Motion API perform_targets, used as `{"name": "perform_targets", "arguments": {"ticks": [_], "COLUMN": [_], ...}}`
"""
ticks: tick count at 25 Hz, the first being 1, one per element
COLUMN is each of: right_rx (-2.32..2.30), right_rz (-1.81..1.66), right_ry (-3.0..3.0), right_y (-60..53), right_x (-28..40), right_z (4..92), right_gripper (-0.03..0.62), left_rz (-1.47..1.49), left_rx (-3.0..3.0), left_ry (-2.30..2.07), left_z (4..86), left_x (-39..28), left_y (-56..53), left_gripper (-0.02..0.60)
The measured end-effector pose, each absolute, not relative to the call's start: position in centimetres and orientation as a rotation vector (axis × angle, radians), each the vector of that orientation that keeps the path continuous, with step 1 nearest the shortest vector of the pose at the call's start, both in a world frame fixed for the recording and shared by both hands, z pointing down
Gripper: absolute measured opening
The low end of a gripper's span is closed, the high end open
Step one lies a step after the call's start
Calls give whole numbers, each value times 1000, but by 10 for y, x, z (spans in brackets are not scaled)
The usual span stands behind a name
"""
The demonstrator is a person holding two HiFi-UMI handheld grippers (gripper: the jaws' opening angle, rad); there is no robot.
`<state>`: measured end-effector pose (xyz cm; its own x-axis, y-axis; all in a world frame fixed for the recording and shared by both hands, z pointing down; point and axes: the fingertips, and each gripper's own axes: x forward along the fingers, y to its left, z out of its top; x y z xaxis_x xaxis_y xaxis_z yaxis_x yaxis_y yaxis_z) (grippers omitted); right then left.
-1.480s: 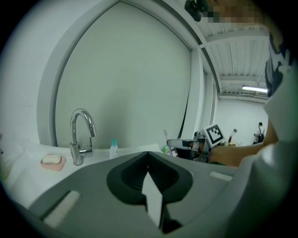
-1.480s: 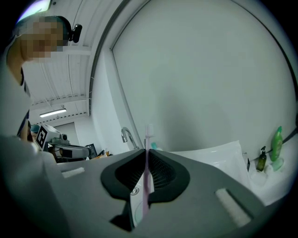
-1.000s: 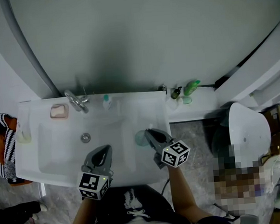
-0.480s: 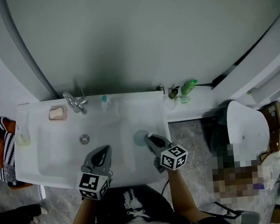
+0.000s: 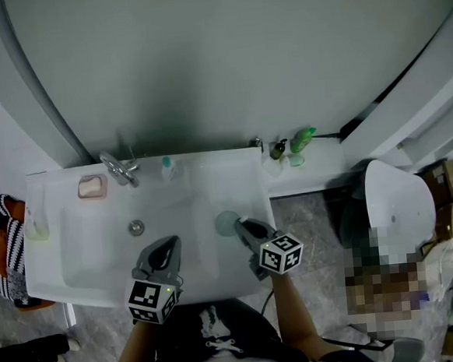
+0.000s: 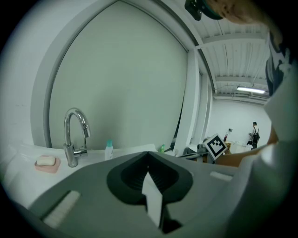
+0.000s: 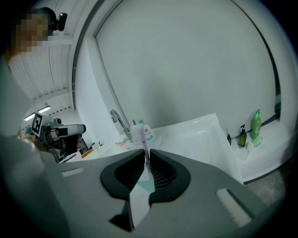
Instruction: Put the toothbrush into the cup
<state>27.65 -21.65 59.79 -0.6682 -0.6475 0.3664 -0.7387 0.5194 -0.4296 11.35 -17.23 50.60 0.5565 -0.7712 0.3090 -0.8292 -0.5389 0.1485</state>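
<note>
The sink (image 5: 84, 258) lies right before you. On its back rim the faucet (image 5: 119, 169) stands left of the middle, the soap dish (image 5: 91, 187) just to its left and a small bottle (image 5: 166, 168) to its right. The drain (image 5: 136, 227) sits in the basin in front of the faucet. The cup (image 5: 227, 223) stands near the sink's right edge, and the toothbrush (image 7: 139, 135) rises upright above it. Right of the sink, two bottles (image 5: 290, 145) stand on the ledge (image 5: 323, 169).

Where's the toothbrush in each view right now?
Head view: cannot be made out at the right tongs.
Left gripper view: not in it.
Right gripper view: toothbrush upright at centre between those tongs, which have just been opening.
Shared landmark: faucet.
</note>
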Motion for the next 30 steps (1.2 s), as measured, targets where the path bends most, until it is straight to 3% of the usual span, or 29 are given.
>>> {"name": "perform_targets", "arguments": {"ticks": [27, 28, 30], "right_rx": [1221, 1254, 1307], "right_rz": [1024, 1069, 1160], "right_ry": [-2454, -2462, -2506], "right_y": [-211, -208, -199], "right_x": [293, 297, 305], "right_z": [613, 608, 594], "right_gripper": [114, 105, 15], "left_rz": [294, 292, 280], "left_rx": [2525, 2528, 2536], "left_ry": [-1313, -1311, -1306], "left_z": [506, 505, 503], "left_x": [118, 120, 123], "left_y": [-165, -165, -164], "left_gripper": [0, 0, 0]}}
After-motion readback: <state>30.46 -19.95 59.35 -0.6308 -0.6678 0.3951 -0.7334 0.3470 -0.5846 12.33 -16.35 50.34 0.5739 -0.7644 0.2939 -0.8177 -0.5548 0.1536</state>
